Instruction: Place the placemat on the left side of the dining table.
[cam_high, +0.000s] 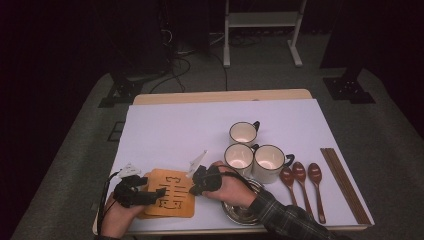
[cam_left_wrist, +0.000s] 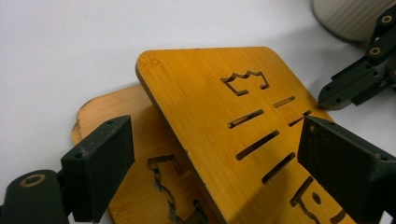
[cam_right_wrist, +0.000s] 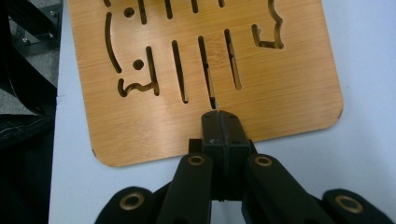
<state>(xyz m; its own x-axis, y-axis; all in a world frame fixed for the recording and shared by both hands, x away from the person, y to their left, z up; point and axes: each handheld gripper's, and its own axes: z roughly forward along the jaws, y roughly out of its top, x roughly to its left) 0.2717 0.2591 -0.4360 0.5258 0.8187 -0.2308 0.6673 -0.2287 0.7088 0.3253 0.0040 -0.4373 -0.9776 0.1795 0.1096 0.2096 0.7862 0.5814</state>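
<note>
Two bamboo boards with cut-out slots lie stacked near the table's front left. The top board (cam_high: 172, 197) (cam_left_wrist: 224, 107) (cam_right_wrist: 205, 70) rests askew over the lower board (cam_left_wrist: 116, 112), its near edge lifted off it. My left gripper (cam_high: 156, 195) (cam_left_wrist: 219, 144) is open, its jaws wide on either side of the top board's corner, and the left pad stands clear of the board's edge. My right gripper (cam_high: 196, 187) (cam_right_wrist: 219, 119) is shut, with its joined tips resting on the top board's opposite edge. In the left gripper view the right gripper's tips (cam_left_wrist: 341, 93) touch the far side of that board.
Three cream cups (cam_high: 242, 132) (cam_high: 239, 156) (cam_high: 269, 161) stand at centre right. Three wooden spoons (cam_high: 300, 175) and chopsticks (cam_high: 345, 185) lie beyond them. A metal bowl (cam_high: 239, 212) sits under the right forearm. The table's front edge runs just below the boards.
</note>
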